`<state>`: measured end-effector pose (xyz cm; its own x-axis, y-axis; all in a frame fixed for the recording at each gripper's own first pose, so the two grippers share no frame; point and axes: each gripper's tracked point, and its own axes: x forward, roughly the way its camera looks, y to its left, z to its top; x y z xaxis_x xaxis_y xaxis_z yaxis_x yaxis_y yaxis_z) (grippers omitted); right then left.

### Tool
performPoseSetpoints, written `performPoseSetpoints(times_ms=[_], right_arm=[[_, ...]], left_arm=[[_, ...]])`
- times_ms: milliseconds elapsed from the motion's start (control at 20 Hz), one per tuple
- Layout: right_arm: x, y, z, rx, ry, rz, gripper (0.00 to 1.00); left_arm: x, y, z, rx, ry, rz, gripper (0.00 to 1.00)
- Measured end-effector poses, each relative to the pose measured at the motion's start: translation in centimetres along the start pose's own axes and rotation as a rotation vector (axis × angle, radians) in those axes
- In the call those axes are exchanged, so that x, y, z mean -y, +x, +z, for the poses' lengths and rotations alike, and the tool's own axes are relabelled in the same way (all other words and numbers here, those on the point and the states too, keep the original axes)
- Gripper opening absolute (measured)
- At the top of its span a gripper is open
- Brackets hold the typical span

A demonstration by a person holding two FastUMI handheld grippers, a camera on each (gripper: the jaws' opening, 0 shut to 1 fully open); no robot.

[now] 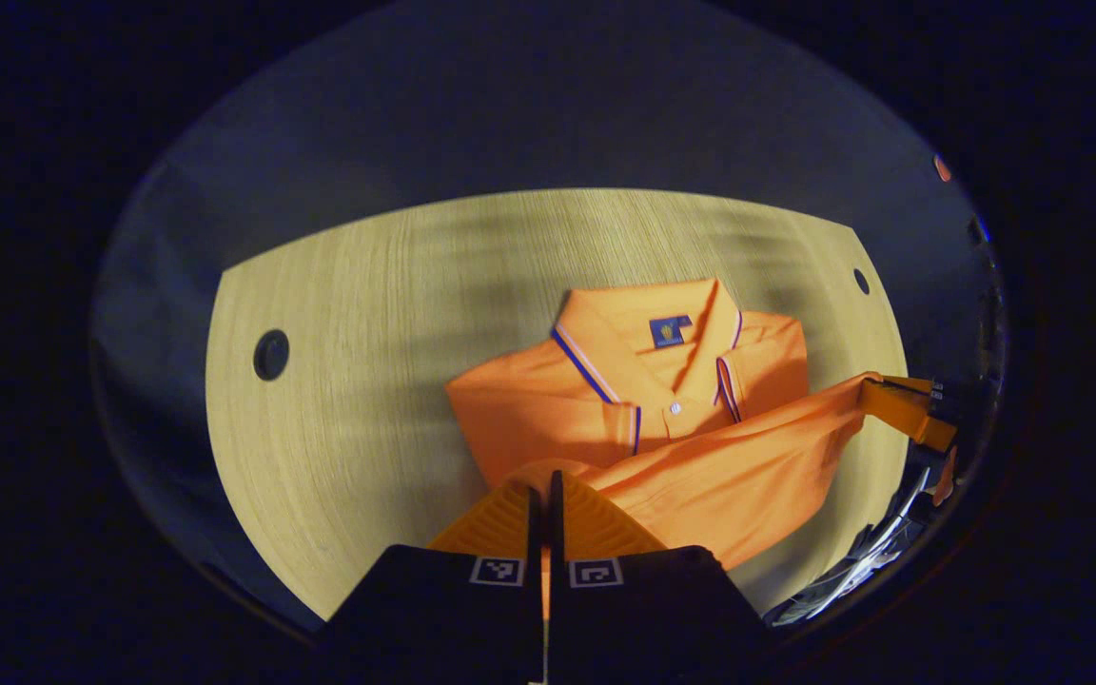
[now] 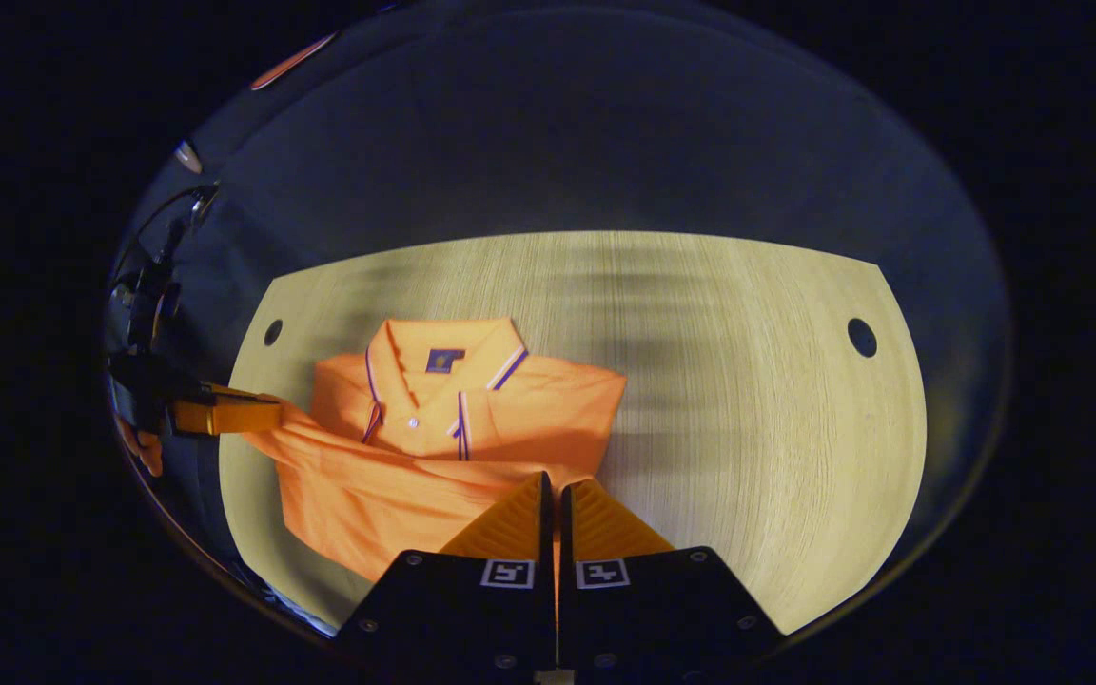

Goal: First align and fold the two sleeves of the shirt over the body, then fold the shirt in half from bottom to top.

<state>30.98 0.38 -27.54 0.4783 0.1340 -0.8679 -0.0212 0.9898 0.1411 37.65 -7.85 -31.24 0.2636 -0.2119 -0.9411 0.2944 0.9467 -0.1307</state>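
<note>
An orange polo shirt [image 1: 596, 400] [image 2: 519, 400] lies face up on the wooden table, its striped collar [image 1: 648, 338] [image 2: 443, 362] pointing away from me. The bottom hem is raised off the table and stretched across the body between both grippers. In the left gripper view my left gripper [image 1: 544, 483] is shut on one end of the hem. The right gripper [image 1: 876, 388] holds the other end at the far right. In the right gripper view my right gripper [image 2: 553, 483] is shut on the hem, and the left gripper [image 2: 272, 411] pinches the far corner.
The light wooden table [image 1: 367, 314] [image 2: 748, 400] has round cable holes [image 1: 270, 354] [image 2: 861, 337] near its far corners. Dark booth wall surrounds it. A hand [image 2: 146, 447] holds the far gripper at the table's edge.
</note>
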Motion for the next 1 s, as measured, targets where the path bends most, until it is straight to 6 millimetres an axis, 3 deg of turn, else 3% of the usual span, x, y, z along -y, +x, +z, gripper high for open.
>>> performPoseSetpoints(times_ms=[50, 100, 200, 250, 300, 350, 550, 600, 650, 700, 750, 850, 1000], right_arm=[[0.1, 0.1, 1.0, 0.037, 0.025, 0.003, 0.04], [0.4, 0.0, 1.9, 0.074, 0.044, 0.006, 0.06], [1.2, -0.5, 3.3, 0.127, 0.065, -0.008, 0.09], [1.6, -0.8, 3.9, 0.155, 0.073, -0.021, 0.13], [1.8, -0.8, 4.5, 0.183, 0.076, -0.023, 0.14], [1.9, -1.1, 5.1, 0.216, 0.076, -0.026, 0.18], [2.4, -4.3, 6.4, 0.326, 0.004, -0.064, 0.34], [2.3, -5.2, 6.9, 0.367, -0.023, -0.071, 0.33], [2.2, -6.2, 7.1, 0.401, -0.047, -0.085, 0.54], [1.8, -6.9, 7.1, 0.436, -0.066, -0.093, 0.61], [1.5, -7.8, 7.1, 0.460, -0.083, -0.098, 0.76], [0.9, -9.6, 6.9, 0.506, -0.109, -0.095, 0.89], [0.6, -12.6, 6.5, 0.565, -0.132, -0.097, 0.94]], left_arm=[[-0.2, -0.1, 1.3, 0.058, -0.017, 0.004, 0.06], [0.1, -0.3, 2.2, 0.119, -0.041, -0.002, 0.17], [0.0, -1.8, 4.0, 0.223, -0.061, -0.007, 0.22], [-0.3, -2.6, 4.8, 0.277, -0.068, 0.004, 0.34], [-0.3, -3.1, 5.5, 0.316, -0.077, 0.006, 0.65], [-0.6, -3.8, 5.8, 0.371, -0.091, 0.000, 0.76], [-1.1, -7.5, 6.5, 0.479, -0.129, 0.023, 0.90], [-0.9, -8.5, 6.7, 0.515, -0.142, 0.019, 0.96], [-0.9, -9.9, 6.8, 0.546, -0.156, 0.025, 0.96], [-1.0, -11.2, 6.8, 0.579, -0.163, 0.027, 0.96], [-1.1, -12.4, 6.4, 0.605, -0.170, 0.035, 0.97], [-0.8, -15.1, 5.9, 0.664, -0.172, 0.045, 0.97], [0.5, -18.2, 4.5, 0.741, -0.136, 0.080, 0.97]])
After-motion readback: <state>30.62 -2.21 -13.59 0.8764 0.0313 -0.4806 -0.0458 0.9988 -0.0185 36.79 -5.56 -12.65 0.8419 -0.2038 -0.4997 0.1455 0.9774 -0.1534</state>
